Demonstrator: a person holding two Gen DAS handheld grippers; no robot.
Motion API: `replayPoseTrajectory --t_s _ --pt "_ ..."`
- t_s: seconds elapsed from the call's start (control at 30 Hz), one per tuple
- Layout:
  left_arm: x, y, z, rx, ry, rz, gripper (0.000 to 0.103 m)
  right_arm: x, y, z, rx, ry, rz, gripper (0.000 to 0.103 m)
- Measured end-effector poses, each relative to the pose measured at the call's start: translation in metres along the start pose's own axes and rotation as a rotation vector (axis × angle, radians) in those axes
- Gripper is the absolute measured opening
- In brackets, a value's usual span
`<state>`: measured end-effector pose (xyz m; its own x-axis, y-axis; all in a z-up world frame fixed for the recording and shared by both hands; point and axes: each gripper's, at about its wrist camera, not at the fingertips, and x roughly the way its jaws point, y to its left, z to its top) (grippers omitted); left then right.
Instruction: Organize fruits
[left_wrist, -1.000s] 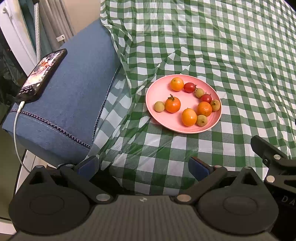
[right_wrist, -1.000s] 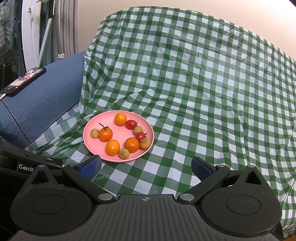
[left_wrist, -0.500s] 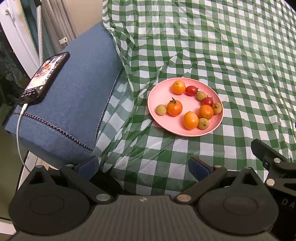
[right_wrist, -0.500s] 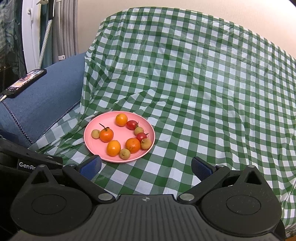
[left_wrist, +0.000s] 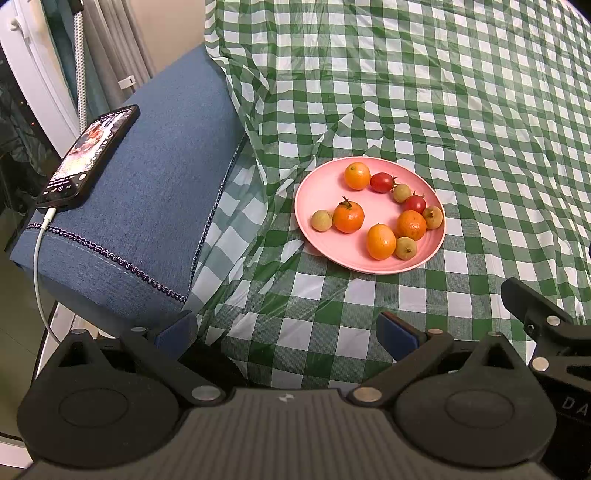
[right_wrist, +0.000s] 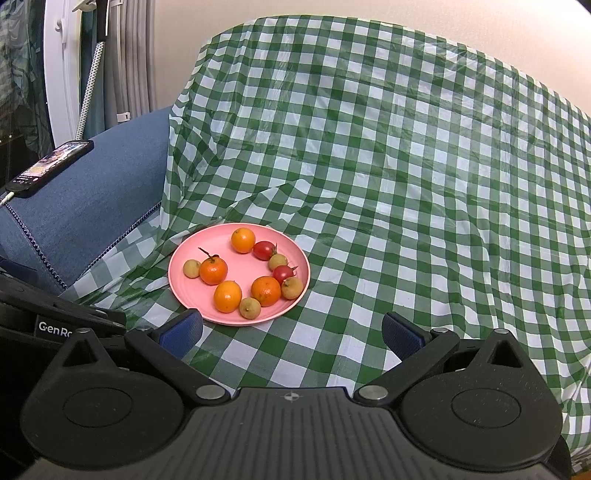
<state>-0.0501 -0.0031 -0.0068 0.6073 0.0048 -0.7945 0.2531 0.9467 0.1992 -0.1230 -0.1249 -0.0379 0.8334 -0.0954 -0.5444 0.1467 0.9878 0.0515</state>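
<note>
A green-checked cloth (right_wrist: 388, 177) carries a pink plate (right_wrist: 192, 254) holding all 10 fruits: 4 oranges (right_wrist: 212, 270), 2 cherry tomatoes (right_wrist: 263, 250) and 4 small tan fruits (right_wrist: 250, 308), kinds mixed, none off the plate. Left claw (left_wrist: 287, 330) and right claw (right_wrist: 291, 332) hover spread, empty, short of the plate. Gathered or awaiting sorting, either fits.

In the left wrist view the pink plate (left_wrist: 321, 188) of fruit has slid toward four o'clock, ending nearer the left gripper (left_wrist: 290, 330), and the phone (left_wrist: 90, 155) has drifted the same way. In the right wrist view the plate (right_wrist: 184, 277) has crept toward five o'clock, closer to the right gripper (right_wrist: 291, 332).
</note>
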Motion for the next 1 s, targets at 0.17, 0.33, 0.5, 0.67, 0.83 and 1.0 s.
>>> replayPoseTrajectory --t_s 0.17,0.33,0.5,0.67,0.83,1.0 --pt "-0.0004 0.0009 0.0005 -0.001 -0.003 0.002 0.103 -0.0002 -0.0001 0.0 0.0 -0.001 0.001 0.102" --pt "-0.0011 0.0015 0.0021 -0.004 -0.008 0.004 0.103 -0.0003 0.0001 0.0003 0.001 -0.001 0.0 0.102" --pt "-0.0017 0.0012 0.003 -0.004 -0.011 0.005 0.103 -0.0002 0.0004 0.0005 0.001 -0.002 0.001 0.102" --pt "-0.0022 0.001 0.0029 -0.005 -0.012 0.006 0.103 -0.0007 0.0004 0.0003 0.001 -0.003 0.0 0.102" --pt "-0.0023 0.0012 0.0034 -0.005 -0.012 0.006 0.103 -0.0007 0.0006 0.0002 0.001 -0.003 0.0 0.102" --pt "-0.0028 0.001 0.003 -0.004 -0.014 0.008 0.103 -0.0012 0.0003 0.0001 0.002 -0.004 0.001 0.102"
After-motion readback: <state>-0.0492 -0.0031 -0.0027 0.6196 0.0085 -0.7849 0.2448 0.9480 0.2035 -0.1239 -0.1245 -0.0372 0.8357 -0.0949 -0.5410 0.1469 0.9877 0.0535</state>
